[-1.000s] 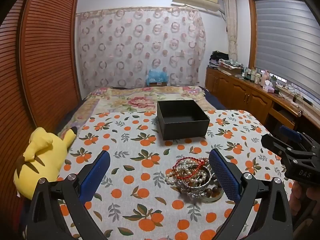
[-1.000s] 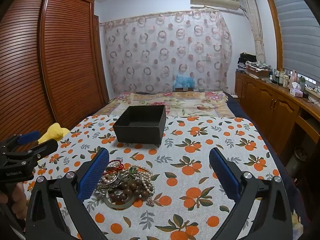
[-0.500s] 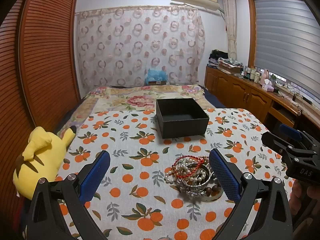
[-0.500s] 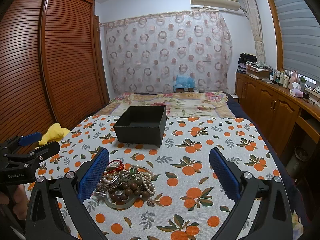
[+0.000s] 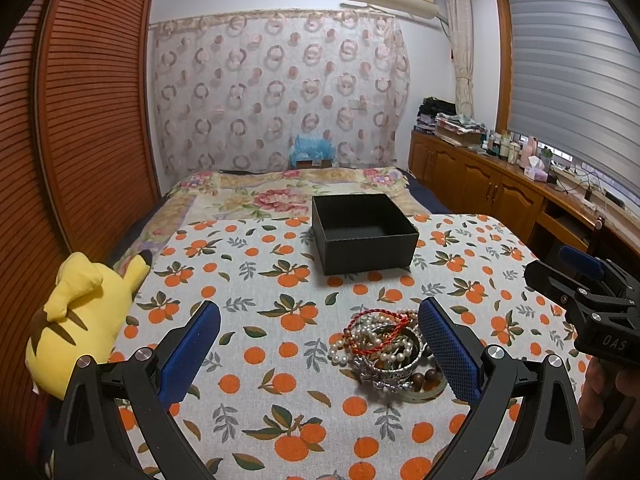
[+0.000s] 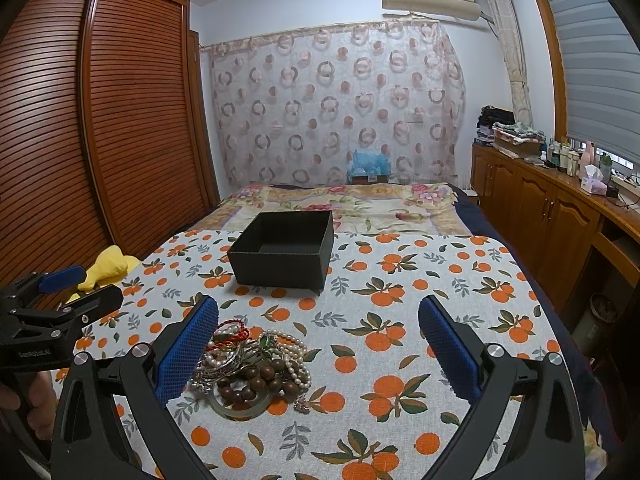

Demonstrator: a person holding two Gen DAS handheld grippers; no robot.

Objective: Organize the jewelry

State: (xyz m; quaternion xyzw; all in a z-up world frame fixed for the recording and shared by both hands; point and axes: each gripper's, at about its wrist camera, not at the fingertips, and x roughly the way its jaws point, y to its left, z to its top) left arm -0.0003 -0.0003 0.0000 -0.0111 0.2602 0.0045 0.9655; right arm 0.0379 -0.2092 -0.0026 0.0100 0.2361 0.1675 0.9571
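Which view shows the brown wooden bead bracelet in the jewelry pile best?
The right wrist view: the brown wooden bead bracelet lies in front, mostly unobstructed. In the left wrist view only a few beads show behind the silver bangle.

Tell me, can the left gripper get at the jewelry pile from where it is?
Probably yes. The left gripper is open, the jewelry pile lies by its right finger, and only bare tablecloth shows between.

Both the left gripper [image 5: 318, 338] and the right gripper [image 6: 318, 338] are black angular frames with silver screws and blue textured finger pads [image 5: 448, 354], the right one marked "DAS" in white lettering.
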